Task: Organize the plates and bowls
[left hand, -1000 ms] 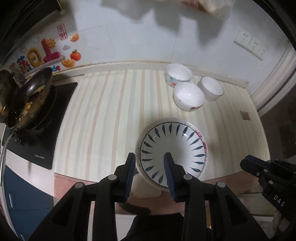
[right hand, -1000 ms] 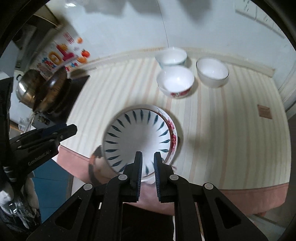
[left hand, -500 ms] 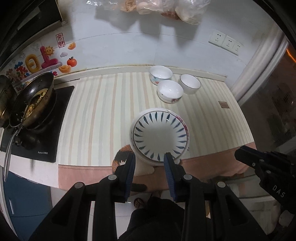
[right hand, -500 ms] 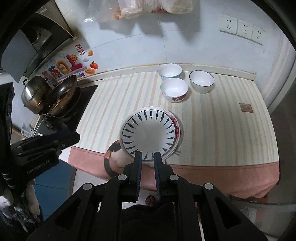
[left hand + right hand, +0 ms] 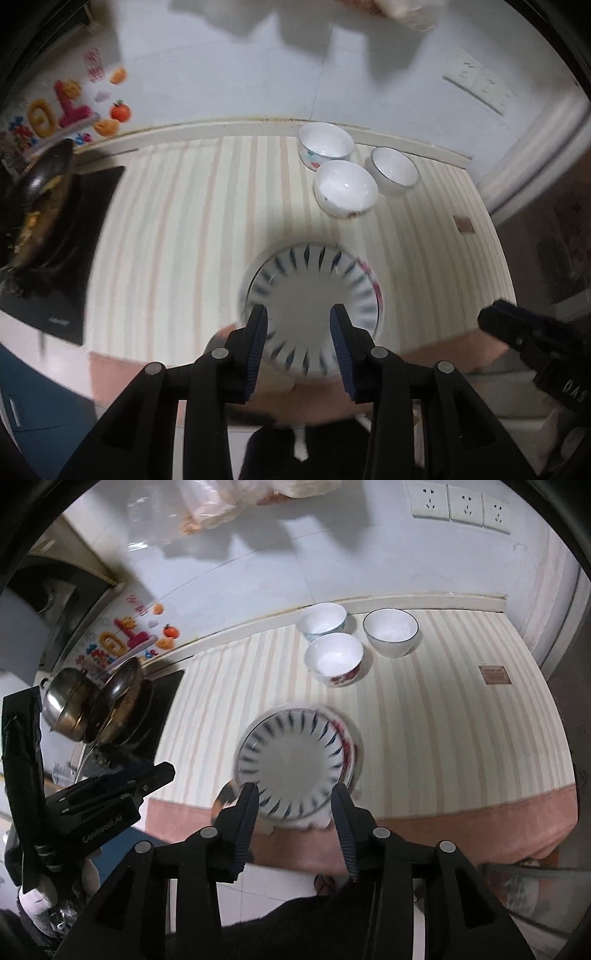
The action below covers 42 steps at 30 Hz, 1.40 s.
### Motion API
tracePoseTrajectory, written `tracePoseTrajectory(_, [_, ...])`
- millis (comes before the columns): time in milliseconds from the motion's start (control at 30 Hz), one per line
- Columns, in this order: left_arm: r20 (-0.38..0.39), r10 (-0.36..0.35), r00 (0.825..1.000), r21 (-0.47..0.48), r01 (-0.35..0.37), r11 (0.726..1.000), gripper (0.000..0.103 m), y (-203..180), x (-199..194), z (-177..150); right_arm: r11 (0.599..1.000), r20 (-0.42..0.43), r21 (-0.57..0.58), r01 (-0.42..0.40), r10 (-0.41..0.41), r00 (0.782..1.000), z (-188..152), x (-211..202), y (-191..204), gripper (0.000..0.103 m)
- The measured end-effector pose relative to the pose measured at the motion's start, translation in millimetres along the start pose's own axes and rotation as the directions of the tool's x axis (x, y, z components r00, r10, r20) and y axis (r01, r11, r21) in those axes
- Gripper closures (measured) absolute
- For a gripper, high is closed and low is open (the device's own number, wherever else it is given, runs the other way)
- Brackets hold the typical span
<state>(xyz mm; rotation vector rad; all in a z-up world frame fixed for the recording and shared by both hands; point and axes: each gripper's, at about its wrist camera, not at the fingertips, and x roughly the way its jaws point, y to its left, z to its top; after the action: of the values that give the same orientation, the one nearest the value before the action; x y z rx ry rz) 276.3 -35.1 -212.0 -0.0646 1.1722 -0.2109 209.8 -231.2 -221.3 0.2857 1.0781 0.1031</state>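
A white plate with blue leaf marks (image 5: 310, 295) (image 5: 291, 760) lies on top of a red-patterned plate (image 5: 347, 738) near the front edge of the striped counter (image 5: 184, 240). Three white bowls stand together at the back: one with hearts (image 5: 325, 146), one with red flowers (image 5: 334, 657) and one with a dark rim (image 5: 390, 629). My left gripper (image 5: 299, 332) hovers over the near rim of the plates, its jaws opening slightly, nothing between them. My right gripper (image 5: 294, 797) hovers there too, jaws opening, empty.
A wok with food (image 5: 122, 698) and a steel pot (image 5: 70, 701) sit on a black cooktop (image 5: 62, 280) at the left. Sockets (image 5: 461, 504) and hanging bags (image 5: 236, 502) are on the back wall. A pink cloth border (image 5: 443, 823) marks the counter's front edge.
The right jaws have spread from nearly shut to open. Both grippers pulled back and up from the plates half a second ago, then came closer again. Plates and bowls have not moved.
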Motion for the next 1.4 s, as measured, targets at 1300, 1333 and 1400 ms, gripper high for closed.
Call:
tracePoseTrajectory(1300, [-0.199,-0.085,0.976,-0.047,0.077,0.996,0.081,-73,188,155,0.998,-0.247,0.049,-0.036,0.047,0.968,198,236,-113,0.089])
tracePoseTrajectory(1333, [-0.189,-0.09,0.978,-0.037,0.084,0.996,0.081,-79,181,154,0.998,-0.235,0.045,-0.035,0.045,0.971,197,226,-112,0.089])
tracePoseTrajectory(1400, [-0.174,-0.098,0.98,-0.022,0.095,0.995,0.081,-86,170,151,0.999,-0.211,0.038,-0.028,0.035,0.977,193,205,-115,0.089])
